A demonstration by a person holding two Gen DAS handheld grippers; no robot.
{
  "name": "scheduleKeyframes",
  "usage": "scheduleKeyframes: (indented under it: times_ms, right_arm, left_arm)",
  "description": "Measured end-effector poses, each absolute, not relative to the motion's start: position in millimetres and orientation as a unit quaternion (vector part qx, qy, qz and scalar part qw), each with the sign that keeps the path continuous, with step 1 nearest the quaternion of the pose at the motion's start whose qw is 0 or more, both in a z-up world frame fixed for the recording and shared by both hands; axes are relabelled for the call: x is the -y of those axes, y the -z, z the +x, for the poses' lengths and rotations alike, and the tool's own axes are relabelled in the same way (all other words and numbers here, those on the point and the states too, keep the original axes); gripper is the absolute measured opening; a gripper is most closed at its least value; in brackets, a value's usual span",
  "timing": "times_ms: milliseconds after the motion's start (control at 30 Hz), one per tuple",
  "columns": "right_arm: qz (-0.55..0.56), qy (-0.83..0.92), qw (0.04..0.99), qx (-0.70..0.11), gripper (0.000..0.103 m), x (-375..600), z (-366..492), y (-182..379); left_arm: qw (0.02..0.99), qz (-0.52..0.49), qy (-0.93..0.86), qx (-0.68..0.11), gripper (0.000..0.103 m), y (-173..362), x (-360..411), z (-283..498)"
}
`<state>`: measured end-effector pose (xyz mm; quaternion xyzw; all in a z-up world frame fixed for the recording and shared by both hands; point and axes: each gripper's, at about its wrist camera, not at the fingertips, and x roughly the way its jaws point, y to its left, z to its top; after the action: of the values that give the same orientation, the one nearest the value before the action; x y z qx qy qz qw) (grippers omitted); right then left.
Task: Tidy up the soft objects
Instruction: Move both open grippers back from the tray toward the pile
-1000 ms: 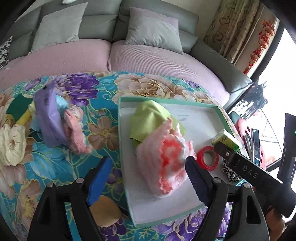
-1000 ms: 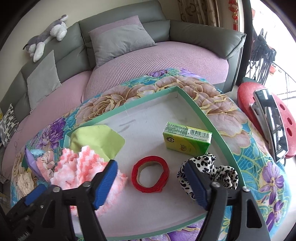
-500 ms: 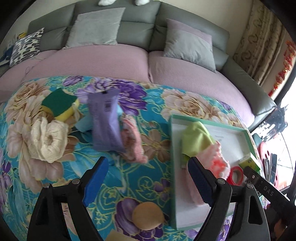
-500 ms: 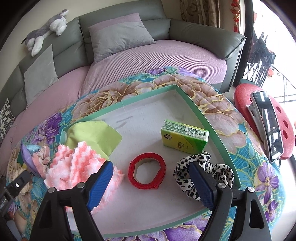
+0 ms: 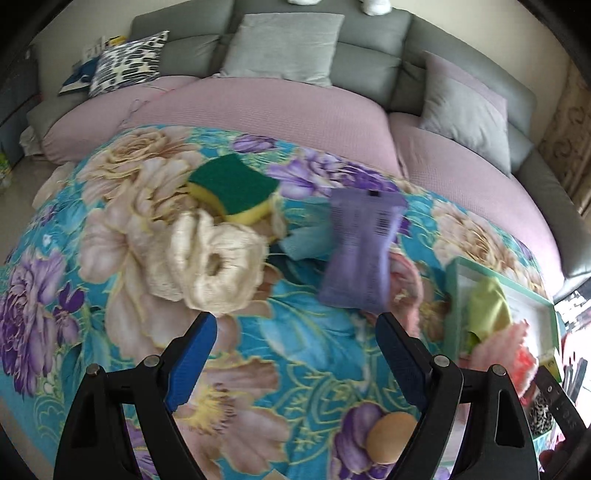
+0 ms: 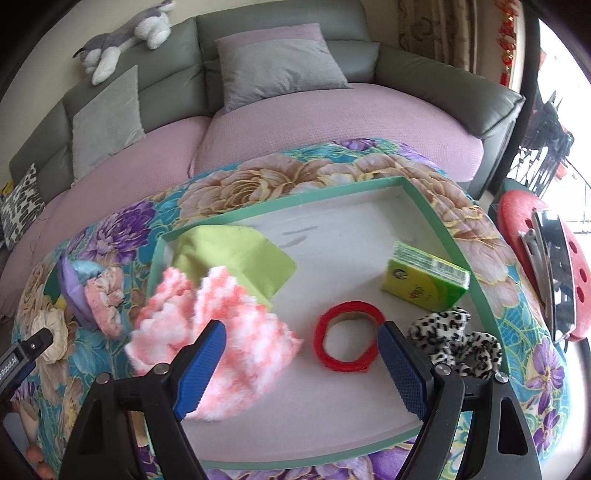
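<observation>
My left gripper (image 5: 295, 332) is open and empty above the floral cloth. Beyond it lie a cream scrunchie (image 5: 214, 266), a green-and-yellow sponge (image 5: 232, 190), a purple pack (image 5: 360, 251) and a pink scrunchie (image 5: 408, 284). My right gripper (image 6: 301, 341) is open and empty over the green-rimmed tray (image 6: 295, 201). The tray holds a pink-white fluffy cloth (image 6: 218, 332), a lime cloth (image 6: 236, 258), a red tape ring (image 6: 349, 336), a green tissue pack (image 6: 426, 282) and a leopard scrunchie (image 6: 458, 341).
A grey-and-pink sofa (image 5: 295, 107) with cushions runs behind the table. A tan round puff (image 5: 388, 435) lies near the table's front edge. A red stool (image 6: 539, 266) stands at the right. A plush toy (image 6: 125, 33) lies on the sofa back.
My left gripper has swung left, away from the tray and over the loose items on the cloth. My right gripper has stayed over the tray, shifting slightly.
</observation>
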<state>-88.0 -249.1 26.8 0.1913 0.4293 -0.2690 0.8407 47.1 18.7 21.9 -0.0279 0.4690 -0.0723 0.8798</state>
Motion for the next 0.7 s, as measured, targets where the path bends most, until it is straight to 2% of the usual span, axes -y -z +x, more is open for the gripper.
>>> scheduleKeyframes:
  times_ms: [700]
  right_arm:
    - [0.133,0.140,0.871,-0.452,0.086,151.2,-45.0,-29.2]
  left_arm:
    - [0.879,-0.035,0.027,-0.474,0.088,-17.7,-61.0,48.9]
